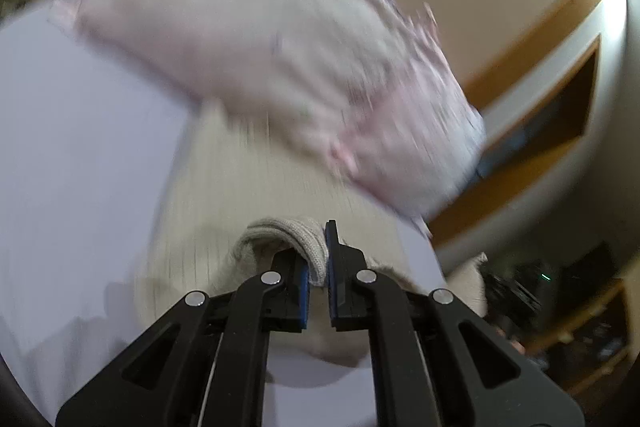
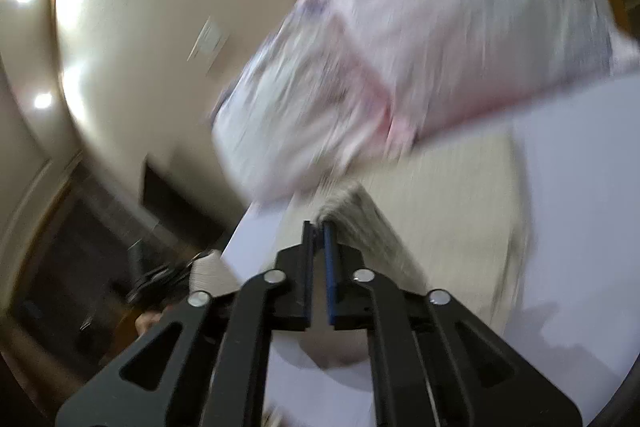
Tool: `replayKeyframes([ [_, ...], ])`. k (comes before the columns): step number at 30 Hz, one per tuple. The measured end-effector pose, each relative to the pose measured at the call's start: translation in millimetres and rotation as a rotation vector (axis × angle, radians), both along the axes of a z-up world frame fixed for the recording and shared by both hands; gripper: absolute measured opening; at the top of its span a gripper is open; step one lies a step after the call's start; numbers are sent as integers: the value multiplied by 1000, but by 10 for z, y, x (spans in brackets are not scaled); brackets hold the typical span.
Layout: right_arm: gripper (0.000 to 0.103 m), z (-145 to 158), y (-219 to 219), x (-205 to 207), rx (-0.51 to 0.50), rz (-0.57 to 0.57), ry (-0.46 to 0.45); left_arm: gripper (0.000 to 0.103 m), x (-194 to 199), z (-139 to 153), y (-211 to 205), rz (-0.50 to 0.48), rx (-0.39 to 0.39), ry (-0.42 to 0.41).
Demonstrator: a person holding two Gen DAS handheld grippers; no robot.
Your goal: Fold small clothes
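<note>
A cream ribbed knit garment (image 1: 256, 179) lies on the white table (image 1: 80, 147). My left gripper (image 1: 318, 259) is shut on a folded cream hem of it, held up off the table. In the right wrist view the same cream garment (image 2: 448, 195) lies ahead, and my right gripper (image 2: 319, 231) is shut on a raised edge of it. Both views are blurred by motion.
A pale pink printed piece of clothing (image 1: 280, 39) lies at the far side of the table, partly over the cream one; it also shows in the right wrist view (image 2: 420, 47). Beyond the table edge are a beige wall, wooden trim (image 1: 552, 39) and dark furniture (image 2: 80, 247).
</note>
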State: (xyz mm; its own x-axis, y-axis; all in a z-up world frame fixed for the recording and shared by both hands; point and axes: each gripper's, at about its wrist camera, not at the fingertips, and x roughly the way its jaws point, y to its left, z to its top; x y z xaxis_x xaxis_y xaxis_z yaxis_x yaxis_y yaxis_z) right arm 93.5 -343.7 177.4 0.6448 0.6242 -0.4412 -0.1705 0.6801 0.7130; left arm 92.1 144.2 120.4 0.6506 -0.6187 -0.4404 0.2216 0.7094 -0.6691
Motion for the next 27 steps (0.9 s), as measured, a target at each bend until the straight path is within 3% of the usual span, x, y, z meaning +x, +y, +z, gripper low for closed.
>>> replayKeyframes([
  [2, 0, -106, -117, 387, -35, -113, -11, 7, 591, -31, -153, 52, 31, 1],
  [4, 0, -386, -219, 814, -105, -248, 46, 7, 1083, -205, -298, 60, 44, 67],
  [6, 8, -742, -262, 1158, -212, -344, 189, 7, 1570, -565, -376, 51, 11, 218],
  [8, 21, -962, -277, 1259, -238, -342, 314, 7, 1645, -861, -247, 62, -104, 348],
  [9, 28, -1019, -273, 1235, -201, -306, 337, 7, 1616, -909, -188, 58, -156, 346],
  [10, 45, -1006, -261, 1194, -192, -278, 327, 7, 1544, -888, -120, 45, -168, 302],
  [11, 52, -975, -252, 1156, -215, -264, 317, 10, 1468, -843, -75, 45, -140, 270],
  [13, 51, -906, -237, 1116, -328, -250, 324, 21, 1318, -745, 46, 54, -115, 218],
  [15, 41, -949, -247, 1175, -367, -214, 364, 38, 1179, -633, 219, 85, -107, 182],
  [17, 32, -1001, -221, 1141, -408, -184, 414, 38, 1068, -550, 316, 105, -66, 171],
  [22, 31, -1062, -105, 936, -568, -134, 439, 39, 964, -511, 392, 115, 43, 187],
  [25, 31, -1098, -37, 818, -596, -102, 443, 39, 903, -543, 440, 118, 74, 191],
  [27, 23, -1127, 0, 763, -608, -81, 447, 42, 891, -554, 436, 118, 79, 189],
])
